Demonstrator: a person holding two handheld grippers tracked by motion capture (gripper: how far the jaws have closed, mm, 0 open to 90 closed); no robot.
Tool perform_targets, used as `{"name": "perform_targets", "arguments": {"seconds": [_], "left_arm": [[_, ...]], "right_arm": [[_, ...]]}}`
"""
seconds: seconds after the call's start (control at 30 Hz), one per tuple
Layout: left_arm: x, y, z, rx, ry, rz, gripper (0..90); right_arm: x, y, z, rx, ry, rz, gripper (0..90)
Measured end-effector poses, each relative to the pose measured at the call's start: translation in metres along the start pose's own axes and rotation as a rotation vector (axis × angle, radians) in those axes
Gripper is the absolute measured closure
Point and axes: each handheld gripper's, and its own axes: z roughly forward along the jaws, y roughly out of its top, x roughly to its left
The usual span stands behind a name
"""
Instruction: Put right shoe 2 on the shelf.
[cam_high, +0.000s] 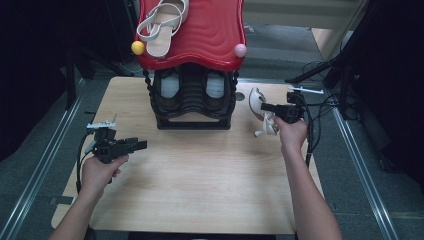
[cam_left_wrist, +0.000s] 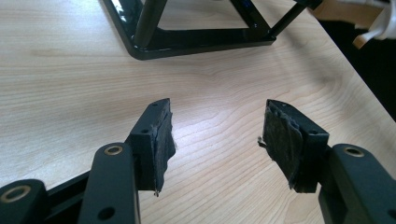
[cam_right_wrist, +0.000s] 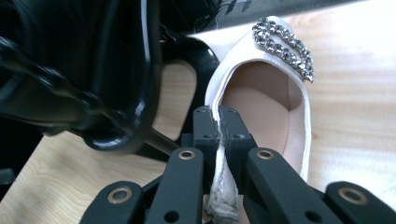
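A white peep-toe shoe (cam_high: 258, 106) with a rhinestone buckle (cam_right_wrist: 284, 47) hangs to the right of the shoe rack, and my right gripper (cam_high: 268, 107) is shut on its side edge. In the right gripper view the jaws pinch the white shoe (cam_right_wrist: 261, 93) rim, toe pointing away over the wooden table (cam_right_wrist: 355, 93). My left gripper (cam_high: 141, 145) is held open over the table's left side, and the left gripper (cam_left_wrist: 217, 140) has bare wood between its pads. A second white strappy shoe (cam_high: 162, 22) lies on the rack's red top.
A black shoe rack (cam_high: 194, 97) with a red wavy top (cam_high: 210, 35) stands at the table's far middle, holding two dark shoes (cam_high: 170, 87). Its black base frame (cam_left_wrist: 196, 39) lies ahead of the left gripper. A yellow knob (cam_high: 137, 47) and a pink knob (cam_high: 240, 50) mark the top's corners.
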Motion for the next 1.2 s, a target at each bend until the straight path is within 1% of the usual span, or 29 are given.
{"name": "perform_targets", "arguments": {"seconds": [0.03, 0.13, 0.27, 0.37, 0.5, 0.53, 0.67, 0.73, 0.83, 0.87, 0.93, 0.97, 1.07, 1.13, 1.2], "left_arm": [[0.000, 0.000, 0.001, 0.004, -0.003, 0.006, 42.9], [-0.002, 0.001, 0.003, 0.004, -0.005, 0.005, 42.9], [-0.002, 0.001, 0.003, 0.007, -0.010, 0.004, 42.9], [-0.002, 0.001, 0.004, 0.004, -0.014, 0.000, 42.9], [-0.002, 0.002, 0.005, 0.012, -0.011, 0.011, 42.8], [-0.002, 0.002, 0.006, 0.009, -0.010, 0.011, 42.9], [-0.003, 0.002, 0.006, 0.011, -0.013, 0.014, 42.8], [-0.003, 0.002, 0.006, 0.012, -0.013, 0.017, 42.8], [-0.004, 0.002, 0.007, 0.008, -0.018, 0.012, 42.9], [-0.005, 0.002, 0.008, 0.009, -0.017, 0.013, 42.9], [-0.005, 0.002, 0.009, 0.019, -0.011, 0.019, 42.8], [-0.006, 0.002, 0.010, 0.024, -0.008, 0.027, 42.8], [-0.007, 0.002, 0.011, 0.032, -0.010, 0.031, 42.8], [-0.008, 0.003, 0.011, 0.030, -0.011, 0.032, 42.7], [-0.008, 0.003, 0.011, 0.031, -0.014, 0.033, 42.6]], "right_arm": [[0.004, 0.004, -0.002, 0.000, 0.001, -0.001, 88.4], [0.016, 0.018, -0.008, 0.003, -0.007, -0.024, 88.3], [0.028, 0.035, -0.013, 0.001, -0.013, -0.043, 88.3], [0.038, 0.049, -0.018, -0.007, -0.014, -0.046, 88.3], [0.052, 0.067, -0.028, -0.027, -0.016, -0.058, 88.2], [0.055, 0.070, -0.031, -0.034, -0.012, -0.054, 88.3], [0.065, 0.083, -0.039, -0.047, -0.013, -0.062, 88.2], [0.069, 0.089, -0.043, -0.044, -0.017, -0.060, 88.2], [0.078, 0.101, -0.049, -0.051, -0.020, -0.074, 88.2], [0.081, 0.106, -0.052, -0.053, -0.019, -0.082, 88.2], [0.085, 0.113, -0.057, -0.062, -0.012, -0.083, 88.2], [0.089, 0.118, -0.060, -0.065, -0.012, -0.088, 88.2], [0.100, 0.131, -0.068, -0.072, -0.007, -0.096, 88.2], [0.107, 0.139, -0.072, -0.075, -0.006, -0.106, 88.2], [0.114, 0.147, -0.076, -0.079, -0.007, -0.107, 88.2]]}}
